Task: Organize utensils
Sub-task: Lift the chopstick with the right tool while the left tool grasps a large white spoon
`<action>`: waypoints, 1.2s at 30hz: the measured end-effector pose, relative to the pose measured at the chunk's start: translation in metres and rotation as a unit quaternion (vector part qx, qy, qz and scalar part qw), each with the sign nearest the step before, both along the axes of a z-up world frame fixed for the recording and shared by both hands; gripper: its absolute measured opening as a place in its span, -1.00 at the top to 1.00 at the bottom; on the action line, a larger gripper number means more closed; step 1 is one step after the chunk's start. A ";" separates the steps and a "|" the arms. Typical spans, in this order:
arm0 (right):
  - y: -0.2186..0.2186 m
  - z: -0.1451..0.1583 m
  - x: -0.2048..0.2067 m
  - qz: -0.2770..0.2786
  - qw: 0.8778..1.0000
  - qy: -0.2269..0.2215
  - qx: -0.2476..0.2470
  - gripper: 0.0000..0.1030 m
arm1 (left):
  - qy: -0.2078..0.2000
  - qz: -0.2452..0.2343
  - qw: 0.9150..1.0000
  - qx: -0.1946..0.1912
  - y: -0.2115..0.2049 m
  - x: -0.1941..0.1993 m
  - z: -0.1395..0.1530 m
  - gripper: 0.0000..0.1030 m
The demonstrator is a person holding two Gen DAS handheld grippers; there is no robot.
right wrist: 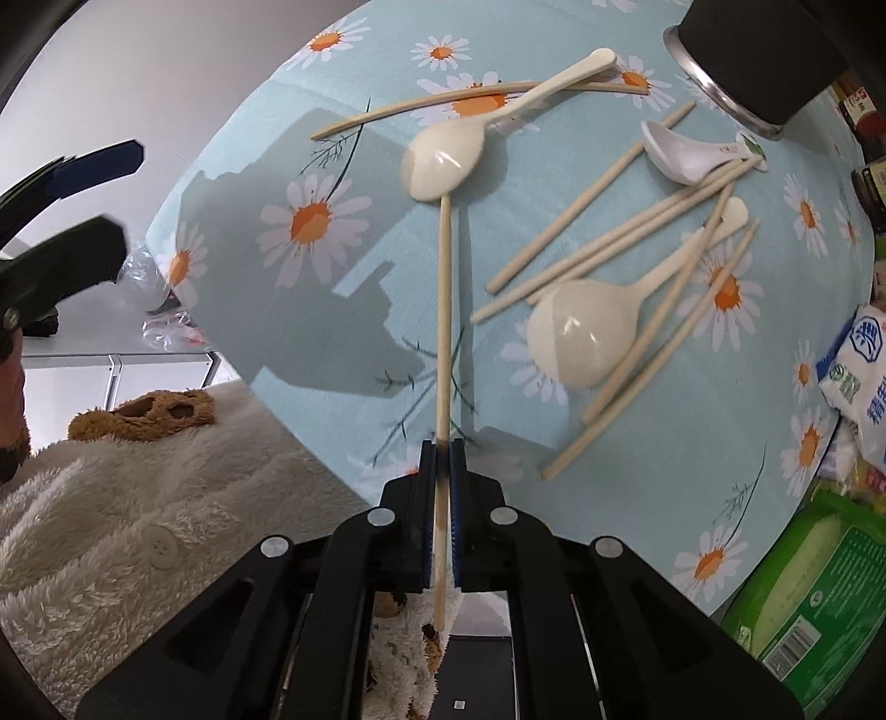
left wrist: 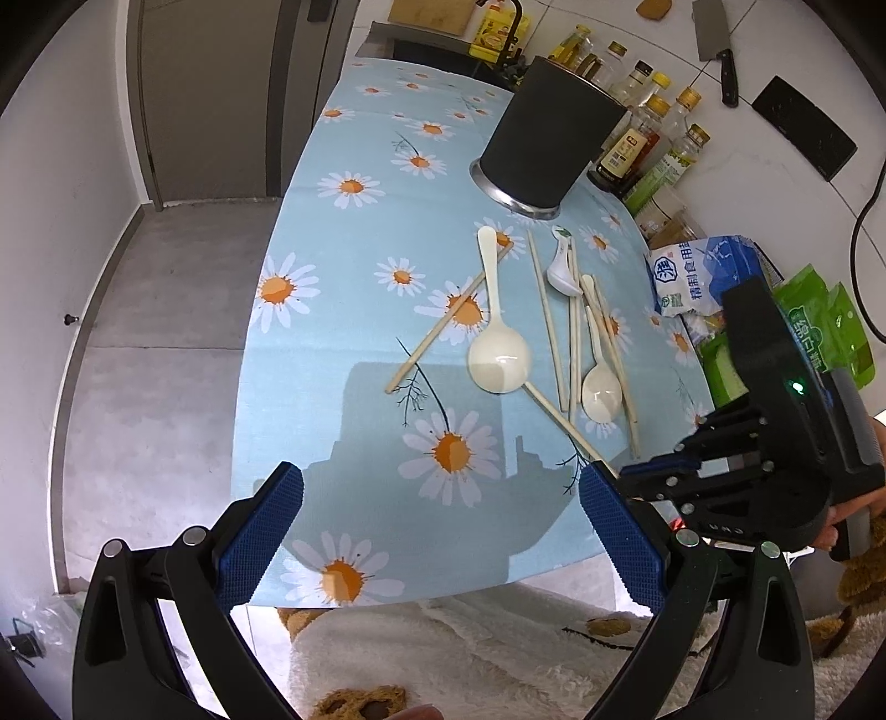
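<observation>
My right gripper (right wrist: 442, 448) is shut on a wooden chopstick (right wrist: 443, 310) whose far tip lies under a large cream spoon (right wrist: 443, 158). A smaller cream spoon (right wrist: 581, 338), a white ceramic spoon (right wrist: 686, 158) and several loose chopsticks (right wrist: 598, 243) lie on the daisy tablecloth (right wrist: 332, 288). A black utensil holder (left wrist: 545, 141) stands at the back. My left gripper (left wrist: 440, 531) is open and empty above the table's near edge; the right gripper (left wrist: 626, 473) shows beside it at right.
Oil and sauce bottles (left wrist: 637, 138) line the wall behind the holder. A salt bag (left wrist: 686, 274) and green packets (left wrist: 825, 327) sit at the table's right edge. A cleaver (left wrist: 717, 47) hangs on the wall. The floor (left wrist: 155, 343) lies left.
</observation>
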State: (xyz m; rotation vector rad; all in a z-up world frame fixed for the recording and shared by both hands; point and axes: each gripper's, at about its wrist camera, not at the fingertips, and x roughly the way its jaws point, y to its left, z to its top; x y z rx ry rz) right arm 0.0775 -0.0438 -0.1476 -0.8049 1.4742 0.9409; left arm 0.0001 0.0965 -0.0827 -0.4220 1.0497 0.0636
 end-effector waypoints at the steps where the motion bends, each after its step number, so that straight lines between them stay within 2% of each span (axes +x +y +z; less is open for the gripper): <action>1: -0.003 0.001 -0.001 0.000 1.000 0.002 0.004 0.89 | -0.001 -0.001 1.000 0.003 -0.003 0.001 0.001 -0.87; 10: -0.028 0.008 -0.007 -0.014 0.999 0.005 0.049 0.89 | 0.007 -0.006 0.999 0.038 -0.026 0.017 0.000 -0.87; 16: -0.054 0.014 -0.002 -0.034 0.995 0.009 0.093 0.89 | 0.016 -0.024 0.998 0.053 -0.042 0.045 -0.002 -0.86; 18: -0.059 0.016 0.001 -0.044 0.993 0.012 0.111 0.89 | 0.024 -0.027 0.998 0.055 -0.046 0.057 -0.004 -0.68; 21: -0.072 0.024 0.014 -0.055 0.990 0.018 0.131 0.89 | 0.050 -0.039 0.996 0.055 -0.054 0.079 -0.007 -0.55; 25: -0.081 0.026 0.027 -0.076 0.984 0.024 0.161 0.89 | 0.070 -0.055 0.994 0.067 -0.063 0.107 -0.009 -0.50; 27: -0.088 0.035 0.041 -0.088 0.980 0.025 0.176 0.89 | 0.088 -0.048 0.994 0.050 -0.058 0.123 -0.017 -0.17; 29: -0.095 0.047 0.054 -0.097 0.977 0.028 0.190 0.89 | 0.099 -0.050 0.993 0.040 -0.054 0.134 -0.023 -0.11; 31: -0.100 0.052 0.063 -0.102 0.974 0.028 0.199 0.89 | 0.114 -0.048 0.991 0.043 -0.050 0.146 -0.031 0.12; 34: -0.106 0.062 0.074 -0.112 0.971 0.028 0.211 0.89 | 0.134 -0.058 0.988 0.041 -0.048 0.160 -0.040 0.20; 36: -0.105 0.065 0.077 -0.118 0.969 0.026 0.214 0.89 | 0.147 -0.062 0.986 0.049 -0.046 0.166 -0.045 0.37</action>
